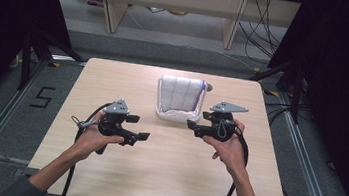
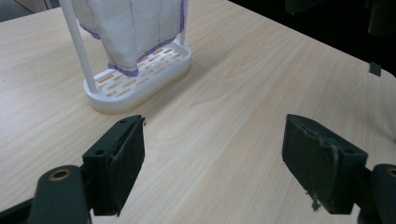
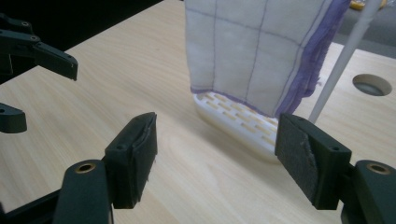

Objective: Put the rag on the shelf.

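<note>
High view: both grippers, left (image 1: 142, 128) and right (image 1: 196, 122), jaws spread, empty. Cloth (image 1: 179, 93) hangs on rack (image 1: 160, 112) just ahead of right gripper. Approach step, probably; next, pinch cloth's hem.

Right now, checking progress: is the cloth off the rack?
No, the cloth hangs over the rack.

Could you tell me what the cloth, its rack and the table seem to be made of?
Cloth: soft woven fabric, white with purple grid stitching and hem; it drapes in folds. Rack: looks like glossy white moulded plastic, with a slotted base and thin posts. Table: pale wood-grain surface, matte, probably laminate rather than solid wood.
</note>
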